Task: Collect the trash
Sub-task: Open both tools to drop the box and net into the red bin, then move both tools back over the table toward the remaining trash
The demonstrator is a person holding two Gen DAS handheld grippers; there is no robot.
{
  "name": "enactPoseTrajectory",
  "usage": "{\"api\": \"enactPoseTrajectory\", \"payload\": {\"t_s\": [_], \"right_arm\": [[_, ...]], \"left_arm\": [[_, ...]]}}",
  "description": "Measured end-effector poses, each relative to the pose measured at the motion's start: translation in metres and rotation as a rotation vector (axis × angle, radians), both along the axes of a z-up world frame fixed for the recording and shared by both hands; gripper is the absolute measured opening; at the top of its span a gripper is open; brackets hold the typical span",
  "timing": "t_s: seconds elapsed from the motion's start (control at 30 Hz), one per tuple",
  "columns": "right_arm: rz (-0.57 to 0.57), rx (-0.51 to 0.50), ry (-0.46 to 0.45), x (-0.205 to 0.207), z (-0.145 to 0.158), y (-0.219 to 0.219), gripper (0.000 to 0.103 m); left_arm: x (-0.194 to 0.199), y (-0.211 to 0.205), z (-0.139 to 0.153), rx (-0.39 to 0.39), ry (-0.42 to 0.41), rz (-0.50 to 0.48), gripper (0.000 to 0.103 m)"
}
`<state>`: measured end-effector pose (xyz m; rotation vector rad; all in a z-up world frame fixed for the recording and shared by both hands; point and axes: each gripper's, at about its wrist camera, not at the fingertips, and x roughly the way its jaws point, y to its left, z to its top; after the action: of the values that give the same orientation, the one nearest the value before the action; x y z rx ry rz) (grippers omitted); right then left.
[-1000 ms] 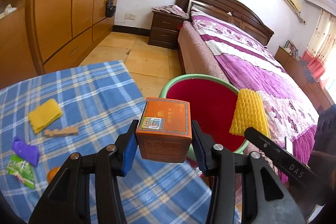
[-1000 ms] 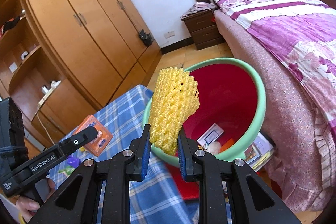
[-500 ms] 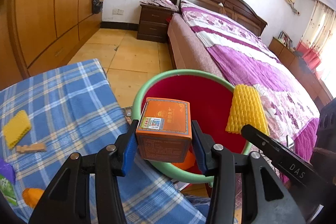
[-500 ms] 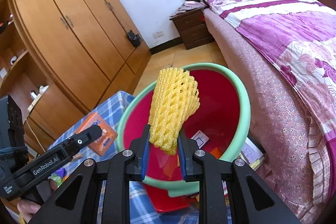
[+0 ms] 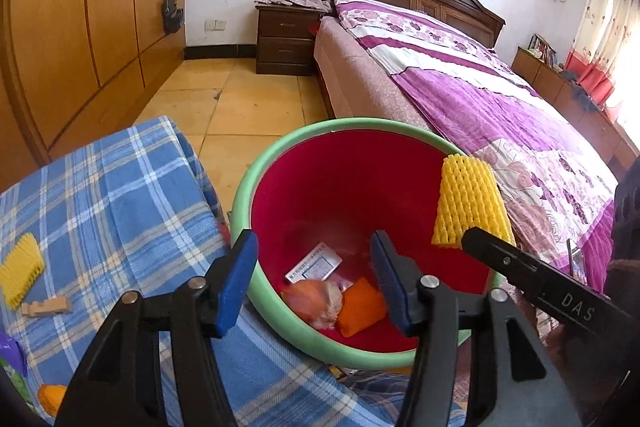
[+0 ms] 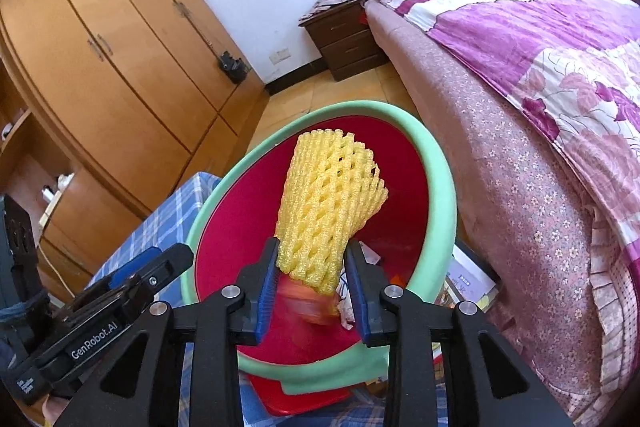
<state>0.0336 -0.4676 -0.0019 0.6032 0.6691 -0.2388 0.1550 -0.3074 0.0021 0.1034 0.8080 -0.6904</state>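
Observation:
The red bin with a green rim [image 5: 340, 129] stands beside the table, below both grippers. My left gripper [image 5: 313, 243] hangs over it, jaws opening with nothing between them. The orange box [image 5: 314, 301] shows as a blurred orange shape down inside the bin, next to a white label [image 5: 314, 263] and an orange packet [image 5: 360, 307]. My right gripper [image 6: 312, 247] is over the bin [image 6: 440, 187] too. Its jaws are opening, but the pads still touch the yellow foam net [image 6: 328, 203] standing upright between them. The net [image 5: 468, 203] is also in the left wrist view.
The blue plaid table [image 5: 120, 187] at left carries another yellow foam net [image 5: 20, 271], a wooden piece [image 5: 46, 307], a purple wrapper [image 5: 10, 351] and an orange item [image 5: 52, 397]. A bed [image 5: 480, 87] runs along the right, a nightstand [image 5: 286, 39] behind, a wardrobe [image 5: 80, 7] at left.
Both grippers moved from the table edge to over the bin. The left jaws spread and the orange box left them. The right jaws widened around the net.

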Motion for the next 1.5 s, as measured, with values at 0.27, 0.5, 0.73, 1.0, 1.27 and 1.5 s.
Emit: {"api": "enactPoseTrajectory", "payload": {"t_s": [0.27,0.5,0.73,1.0,1.27,1.5], "right_arm": [[-0.014,0.030,-0.001,-0.002,-0.004,-0.006,0.049],[-0.008,0.025,0.007,-0.002,-0.003,-0.001,0.049],[-0.004,0.019,0.000,-0.006,0.002,0.005,0.050],[0.008,0.014,-0.019,-0.016,0.012,0.019,0.059],[0.034,0.006,-0.032,-0.020,0.022,0.041,0.059],[0.076,0.002,-0.040,-0.023,0.029,0.063,0.059]], "left_arm": [[0.005,0.008,-0.001,-0.010,0.015,0.042,0.059],[0.004,0.014,-0.001,-0.017,0.024,0.058,0.059],[-0.002,0.026,0.008,-0.024,0.021,0.072,0.059],[-0.012,0.052,0.021,-0.036,0.010,0.118,0.059],[-0.022,0.090,0.032,-0.046,-0.004,0.179,0.059],[-0.034,0.129,0.036,-0.047,-0.005,0.239,0.059]]}}
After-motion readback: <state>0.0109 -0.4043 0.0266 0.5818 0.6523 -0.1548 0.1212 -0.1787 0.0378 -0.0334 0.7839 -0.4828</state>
